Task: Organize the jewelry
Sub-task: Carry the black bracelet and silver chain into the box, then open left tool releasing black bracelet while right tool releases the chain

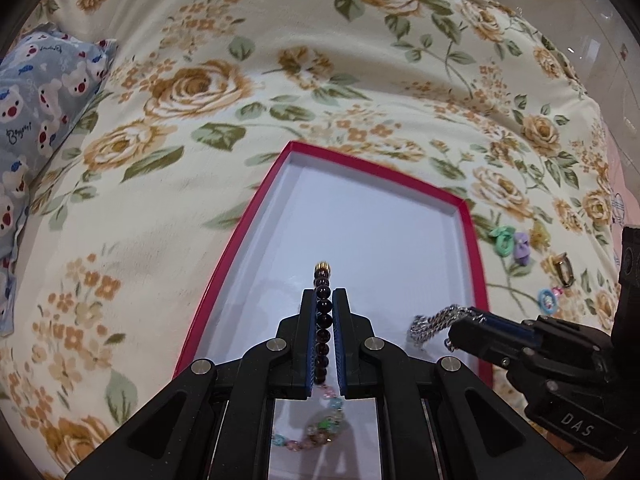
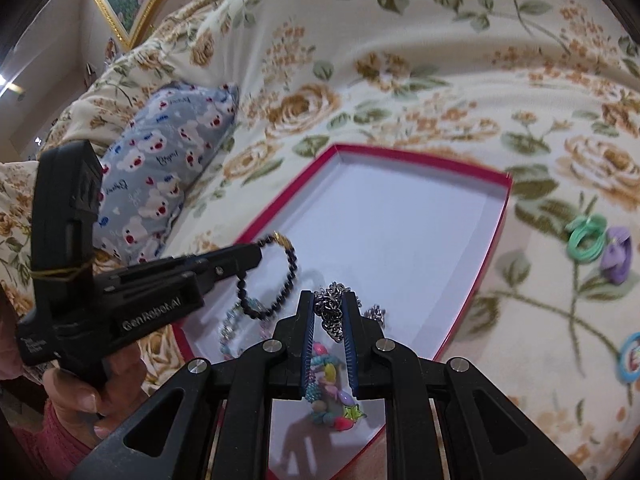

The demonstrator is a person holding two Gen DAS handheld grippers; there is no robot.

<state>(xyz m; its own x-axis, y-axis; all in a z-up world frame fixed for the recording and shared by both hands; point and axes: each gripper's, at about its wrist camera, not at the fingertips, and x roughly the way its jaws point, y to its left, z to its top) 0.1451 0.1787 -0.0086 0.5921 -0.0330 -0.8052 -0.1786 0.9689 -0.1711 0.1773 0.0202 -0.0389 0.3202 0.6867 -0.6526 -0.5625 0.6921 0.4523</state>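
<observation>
A red-rimmed box [image 1: 240,236] [image 2: 496,236] with a white floor lies on the floral blanket. My left gripper [image 1: 324,294] [image 2: 260,254] is shut on a dark bead bracelet [image 1: 323,312] [image 2: 290,272], held over the box's near end. My right gripper [image 2: 329,298] [image 1: 454,328] is shut on a silver chain [image 2: 332,312] [image 1: 434,322], just to the right of the left one. Below the grippers, inside the box, lie a pastel bead bracelet [image 1: 320,432] [image 2: 230,328] and a colourful charm bracelet [image 2: 332,396].
On the blanket right of the box lie a green hair tie [image 2: 586,238] [image 1: 502,240], a purple bow [image 2: 618,256] [image 1: 522,250], a blue ring trinket [image 2: 632,356] [image 1: 546,300] and a gold clip [image 1: 562,270]. A bear-print pillow [image 1: 36,112] [image 2: 168,160] sits at left. A hand [image 2: 88,396] holds the left gripper.
</observation>
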